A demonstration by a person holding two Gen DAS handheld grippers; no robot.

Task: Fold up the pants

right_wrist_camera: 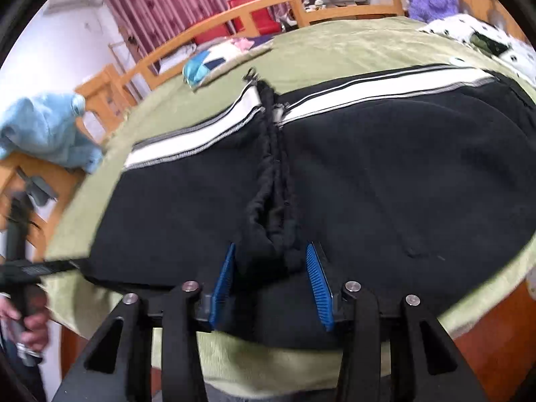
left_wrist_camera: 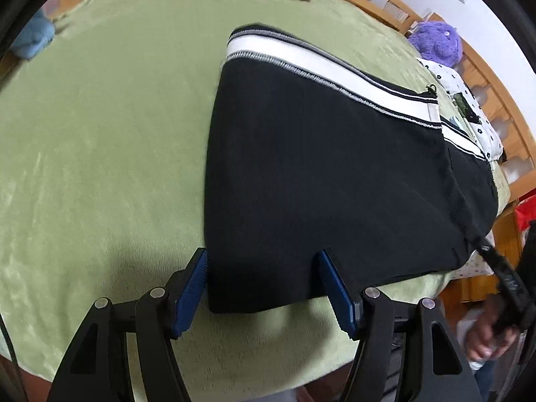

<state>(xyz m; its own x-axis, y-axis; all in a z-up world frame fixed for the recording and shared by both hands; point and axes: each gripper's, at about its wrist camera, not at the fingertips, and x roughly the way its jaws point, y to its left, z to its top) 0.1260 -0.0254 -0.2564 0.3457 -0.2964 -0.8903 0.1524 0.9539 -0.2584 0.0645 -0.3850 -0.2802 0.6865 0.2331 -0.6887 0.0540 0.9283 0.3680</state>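
Pants (left_wrist_camera: 328,174): black with a white stripe, folded, flat on the green blanket (left_wrist_camera: 100,150)
Left gripper (left_wrist_camera: 263,279): jaws wide, straddling the near corner of the pants
Right gripper (right_wrist_camera: 269,269): jaws wide, either side of the bunched waistband (right_wrist_camera: 271,174)
Toy (left_wrist_camera: 435,45): purple, at the far edge
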